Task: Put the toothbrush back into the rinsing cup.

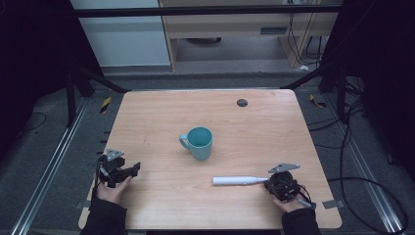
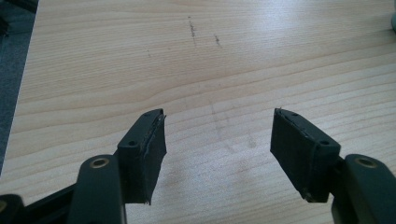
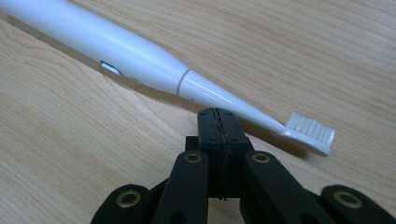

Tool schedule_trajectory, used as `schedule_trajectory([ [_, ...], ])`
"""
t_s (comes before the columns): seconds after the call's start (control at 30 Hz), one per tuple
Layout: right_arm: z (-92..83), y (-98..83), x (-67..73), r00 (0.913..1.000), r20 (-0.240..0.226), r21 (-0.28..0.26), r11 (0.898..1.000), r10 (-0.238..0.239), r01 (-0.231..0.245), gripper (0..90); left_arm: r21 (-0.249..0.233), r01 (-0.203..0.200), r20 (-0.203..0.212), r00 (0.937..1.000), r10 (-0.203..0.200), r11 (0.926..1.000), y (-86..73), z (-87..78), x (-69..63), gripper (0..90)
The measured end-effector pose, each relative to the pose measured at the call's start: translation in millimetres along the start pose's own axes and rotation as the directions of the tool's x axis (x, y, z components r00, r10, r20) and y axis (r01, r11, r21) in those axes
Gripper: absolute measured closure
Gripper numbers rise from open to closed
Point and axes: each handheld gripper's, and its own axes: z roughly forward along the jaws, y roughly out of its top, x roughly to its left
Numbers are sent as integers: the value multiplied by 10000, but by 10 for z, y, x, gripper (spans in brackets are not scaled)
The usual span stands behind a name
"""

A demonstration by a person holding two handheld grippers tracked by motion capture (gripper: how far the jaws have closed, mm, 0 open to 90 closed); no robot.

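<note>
Right gripper [image 3: 219,114] sits near the bench's front right corner with its jaws pressed flat together on nothing; the pads meet just in front of the neck of the electric toothbrush [image 3: 140,58], close by it or grazing it, I cannot tell which. Left gripper [image 2: 218,137] rests near the front left corner with its jaws standing wide, bare wood between them.

In the high view the toothbrush [image 1: 240,180] lies flat on the bench [image 1: 161,112] near the front edge, right of centre, its bristle head toward the right gripper [image 1: 280,184] and its thick handle pointing left. A teal mug [image 1: 198,142] stands upright near the bench's middle, well apart from it and from the left gripper [image 1: 128,171].

My reading is that the brush is light and rigid, but its glossy round body will be slippery and apt to roll between flat pads. The slim neck looks like the weakest part, and the bristles will give. The best hold is probably across the thick handle, near the seam where it tapers, with the jaws opened first and closed squarely across it.
</note>
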Motion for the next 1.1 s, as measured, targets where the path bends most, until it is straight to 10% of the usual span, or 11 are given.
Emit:
schedule_trajectory([
  [0.53,-84,74,79,9998,-203,-817,9967,-60,43,899,-2,-6,-18,10000,6,10000,1,-4,-1,349],
  [1.1,81,399,482,9940,-1047,-1735,9847,-318,132,897,34,-57,-77,10000,57,10000,5,1,-3,351],
])
